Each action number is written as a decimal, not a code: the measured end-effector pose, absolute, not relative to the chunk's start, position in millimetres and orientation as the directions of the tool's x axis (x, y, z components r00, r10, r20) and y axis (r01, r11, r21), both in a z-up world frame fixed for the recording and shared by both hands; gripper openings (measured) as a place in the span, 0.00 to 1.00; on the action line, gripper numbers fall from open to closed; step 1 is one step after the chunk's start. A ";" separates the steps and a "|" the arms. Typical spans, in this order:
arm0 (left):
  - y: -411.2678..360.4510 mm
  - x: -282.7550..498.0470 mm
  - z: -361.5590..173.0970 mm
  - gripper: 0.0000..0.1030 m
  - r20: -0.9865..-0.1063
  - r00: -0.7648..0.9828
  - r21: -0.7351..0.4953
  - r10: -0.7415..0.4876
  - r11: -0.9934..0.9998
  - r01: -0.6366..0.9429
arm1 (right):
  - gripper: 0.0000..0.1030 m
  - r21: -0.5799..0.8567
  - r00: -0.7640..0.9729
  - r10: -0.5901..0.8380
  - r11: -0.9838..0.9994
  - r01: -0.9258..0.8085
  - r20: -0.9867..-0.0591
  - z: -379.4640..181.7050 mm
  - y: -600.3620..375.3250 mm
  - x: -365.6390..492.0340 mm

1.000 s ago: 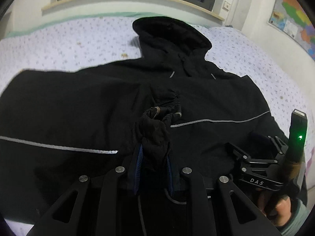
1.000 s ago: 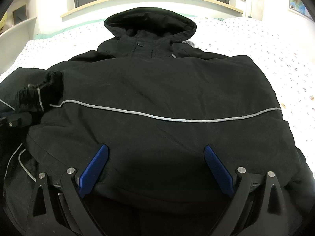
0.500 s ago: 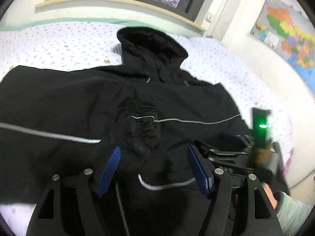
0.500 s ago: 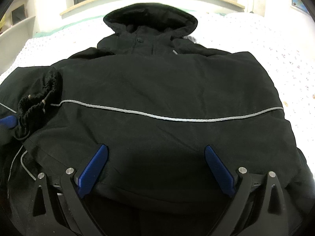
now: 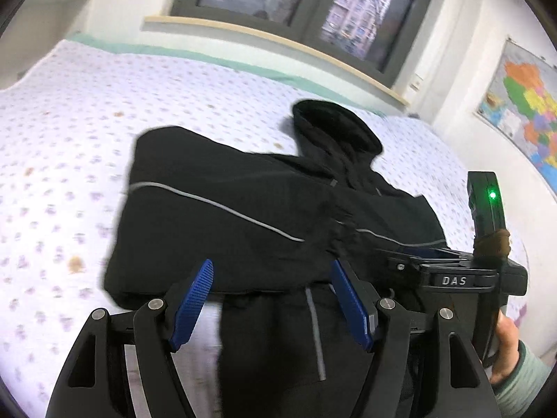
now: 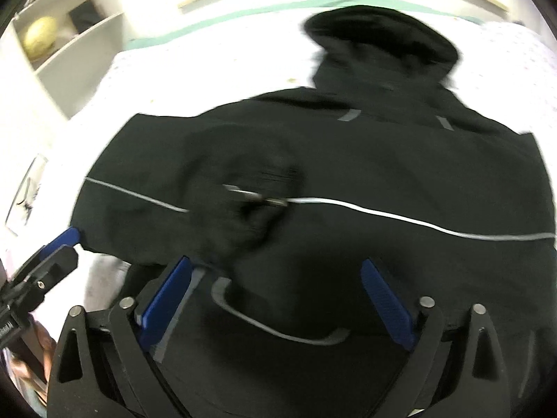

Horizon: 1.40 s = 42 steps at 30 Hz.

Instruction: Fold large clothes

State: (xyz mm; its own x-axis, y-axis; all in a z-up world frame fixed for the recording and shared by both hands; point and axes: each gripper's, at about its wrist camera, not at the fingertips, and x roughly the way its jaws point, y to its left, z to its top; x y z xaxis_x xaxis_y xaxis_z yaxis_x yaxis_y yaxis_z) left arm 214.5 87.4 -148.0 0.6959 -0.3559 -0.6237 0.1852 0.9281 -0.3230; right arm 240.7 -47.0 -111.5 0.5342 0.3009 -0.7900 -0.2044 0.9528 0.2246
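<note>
A black hooded jacket (image 5: 243, 216) with a thin reflective stripe lies on the bed, hood (image 5: 334, 125) toward the window. Its left sleeve is folded across the body, the cuff (image 6: 243, 195) resting near the middle on the stripe. My left gripper (image 5: 271, 289) is open and empty, hovering over the jacket's near left edge. My right gripper (image 6: 278, 285) is open and empty over the jacket's lower hem (image 6: 278, 334); it also shows in the left wrist view (image 5: 452, 271). The jacket (image 6: 383, 181) fills the right wrist view.
The bed has a white sheet with small purple flowers (image 5: 69, 146). A window sill (image 5: 278, 45) runs behind it. A map (image 5: 522, 104) hangs on the right wall. White shelves (image 6: 62, 41) stand to the left of the bed.
My left gripper opened and let go of the sleeve cuff, then drew back to the left. The cuff now lies on the jacket's body. The right gripper shifted slightly.
</note>
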 end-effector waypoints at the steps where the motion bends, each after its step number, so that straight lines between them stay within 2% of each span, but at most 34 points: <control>1: 91.1 213.8 -146.7 0.69 -0.625 0.700 -0.318 -0.344 0.932 0.174 | 0.80 0.255 0.534 0.318 0.948 -0.191 -0.783 -112.9 -43.9 245.0; 9: 131.0 198.5 -133.7 0.69 -0.631 0.728 -0.270 -0.268 0.956 0.118 | 0.76 0.469 0.468 0.462 0.876 -0.110 -0.753 -143.0 -30.6 275.1; 10: 135.3 199.2 -133.5 0.69 -0.634 0.729 -0.264 -0.257 0.958 0.109 | 0.63 0.467 0.469 0.462 0.877 -0.116 -0.752 -144.3 -28.5 276.5; 13: 142.1 203.1 -133.4 0.69 -0.642 0.729 -0.262 -0.240 0.961 0.085 | 0.41 0.425 0.503 0.425 0.897 -0.123 -0.753 -139.6 -26.9 272.3; 14: 143.5 205.2 -133.3 0.69 -0.642 0.729 -0.267 -0.238 0.960 0.079 | 0.30 0.409 0.518 0.412 0.904 -0.128 -0.749 -136.3 -27.5 270.3; 20: 135.5 217.1 -125.3 0.69 -0.658 0.720 -0.257 -0.221 0.964 0.060 | 0.29 0.315 0.637 0.367 0.928 -0.199 -0.678 -82.6 -43.4 239.9; 24: 117.0 221.6 -108.9 0.69 -0.668 0.719 -0.200 -0.193 0.977 0.076 | 0.29 0.264 0.700 0.333 0.941 -0.210 -0.631 -41.6 -73.3 225.4; 30: 75.7 234.5 -90.8 0.69 -0.644 0.720 -0.195 -0.258 0.966 0.171 | 0.29 0.184 0.770 0.237 0.970 -0.157 -0.592 -7.5 -132.1 215.9; 36: 21.8 263.6 -98.4 0.69 -0.674 0.661 -0.215 -0.329 0.944 0.251 | 0.29 0.119 0.796 0.133 0.990 -0.077 -0.591 -0.5 -203.8 210.6; 42: -23.3 297.9 -134.7 0.69 -0.729 0.573 -0.258 -0.375 0.925 0.279 | 0.29 0.081 0.763 0.031 0.996 0.028 -0.646 -36.3 -273.6 212.6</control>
